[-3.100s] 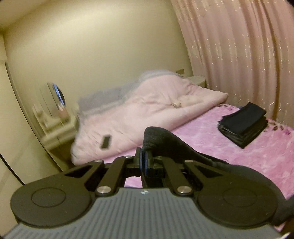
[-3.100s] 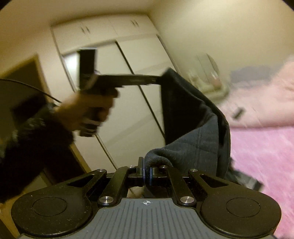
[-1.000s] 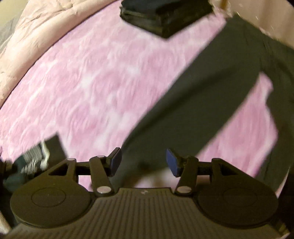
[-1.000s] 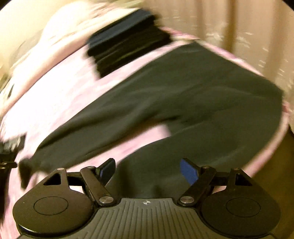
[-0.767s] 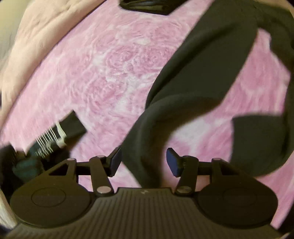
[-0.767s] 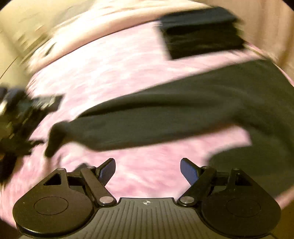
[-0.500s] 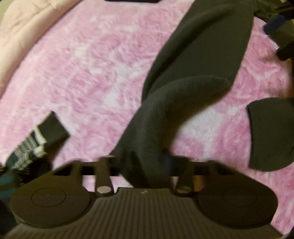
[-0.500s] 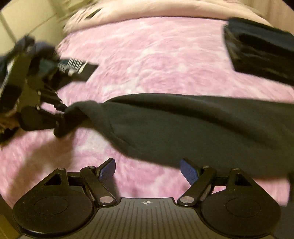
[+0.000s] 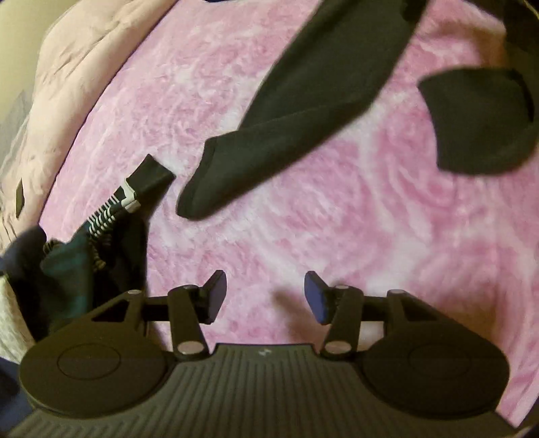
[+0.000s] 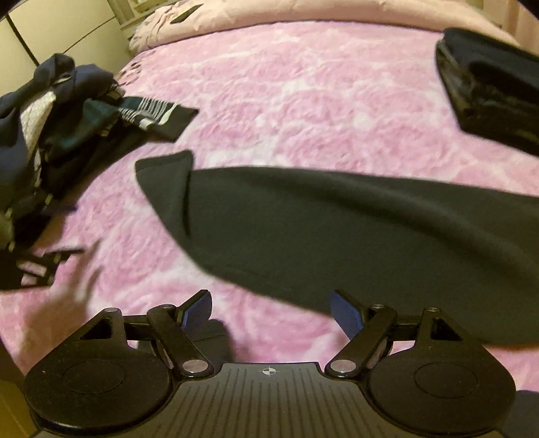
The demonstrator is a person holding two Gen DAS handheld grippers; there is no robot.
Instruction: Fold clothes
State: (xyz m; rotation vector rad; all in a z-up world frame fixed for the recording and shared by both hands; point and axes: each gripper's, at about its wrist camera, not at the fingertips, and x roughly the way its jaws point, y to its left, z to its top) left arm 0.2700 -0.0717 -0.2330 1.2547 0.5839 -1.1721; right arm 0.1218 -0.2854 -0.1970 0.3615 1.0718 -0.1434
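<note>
At the left edge of the right wrist view a heap of unfolded clothes (image 10: pixel 57 114) spills onto the pink bedspread (image 10: pixel 303 84); the dark garment (image 10: pixel 337 229) lies flat across the centre, and a folded stack (image 10: pixel 488 87) sits upper right. The left gripper (image 9: pixel 265 296) and right gripper (image 10: pixel 271 313) are both spread, empty, above the bedspread.

A pink patterned bedspread (image 9: pixel 353 209) covers the bed and fills most of both views. A pale pink duvet (image 9: pixel 77 84) lies bunched along the bed's far edge (image 10: pixel 303 10), with a small dark flat object (image 9: pixel 20 197) resting on it. Beyond the bed's far left corner stands a cream wardrobe (image 10: pixel 57 30) with panel seams.
</note>
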